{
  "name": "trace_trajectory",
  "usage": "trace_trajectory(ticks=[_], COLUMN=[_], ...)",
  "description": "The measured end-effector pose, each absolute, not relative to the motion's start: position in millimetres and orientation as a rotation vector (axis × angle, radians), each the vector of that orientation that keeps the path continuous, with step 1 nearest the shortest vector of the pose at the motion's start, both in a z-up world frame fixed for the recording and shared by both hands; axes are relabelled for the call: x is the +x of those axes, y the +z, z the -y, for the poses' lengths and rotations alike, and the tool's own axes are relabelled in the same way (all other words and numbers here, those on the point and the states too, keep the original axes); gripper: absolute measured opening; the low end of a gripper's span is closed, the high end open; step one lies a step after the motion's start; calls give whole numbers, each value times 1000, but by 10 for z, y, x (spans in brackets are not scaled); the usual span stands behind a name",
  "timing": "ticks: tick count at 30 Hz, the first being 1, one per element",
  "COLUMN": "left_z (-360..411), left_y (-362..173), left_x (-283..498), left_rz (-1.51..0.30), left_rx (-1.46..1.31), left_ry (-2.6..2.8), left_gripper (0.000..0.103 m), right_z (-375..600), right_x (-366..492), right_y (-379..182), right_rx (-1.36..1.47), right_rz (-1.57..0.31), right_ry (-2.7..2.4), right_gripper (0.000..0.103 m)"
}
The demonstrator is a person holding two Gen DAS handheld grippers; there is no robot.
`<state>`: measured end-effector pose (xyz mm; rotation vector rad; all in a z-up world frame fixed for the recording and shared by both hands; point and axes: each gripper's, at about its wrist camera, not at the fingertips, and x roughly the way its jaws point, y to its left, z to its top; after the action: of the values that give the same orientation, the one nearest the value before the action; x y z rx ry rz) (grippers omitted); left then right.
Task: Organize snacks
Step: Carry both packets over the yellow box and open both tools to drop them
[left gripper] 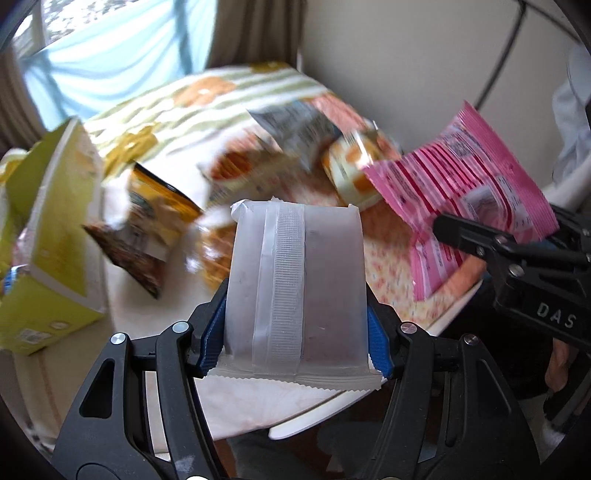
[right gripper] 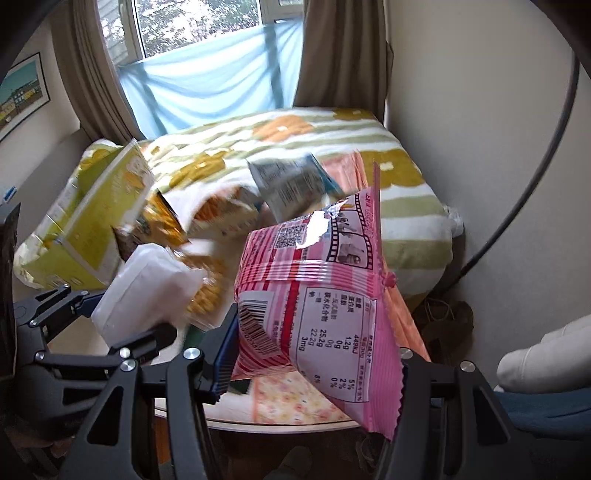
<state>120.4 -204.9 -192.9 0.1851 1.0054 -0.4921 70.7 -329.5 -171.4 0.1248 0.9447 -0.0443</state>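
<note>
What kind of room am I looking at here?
Probably a bedroom at home: a bed under a striped floral blanket, brown curtains at a window, and a framed picture on the wall.

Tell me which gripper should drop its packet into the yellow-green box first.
Left. Its white packet sits nearer the yellow-green box, on that side; the right gripper's pink packet is farther off.

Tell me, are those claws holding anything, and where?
Left claw grips the white packet by its lower sides. Right claw pinches the pink packet near its bottom end.
</note>
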Motion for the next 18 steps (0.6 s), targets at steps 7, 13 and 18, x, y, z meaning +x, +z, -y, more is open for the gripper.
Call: trace_trajectory(ticks=[7,13,18], left_z=[1507,777,133], left_y=[-1381,-1006,-811], left_x=[1451,1816,2103], left_rz=[-942,-889,-861], left_rx=[95,32,0], left_ry=[-417,-340,-273], left_gripper=[60,60,60], right_z=[2905,2302,1738], right_x=[998,1345,1680], right_y=[-1213,-876,-696], right_rx=[100,109,93], right_rz=[-887,-826,-795], right_ry=[11,93,170], right_gripper=[53,53,53])
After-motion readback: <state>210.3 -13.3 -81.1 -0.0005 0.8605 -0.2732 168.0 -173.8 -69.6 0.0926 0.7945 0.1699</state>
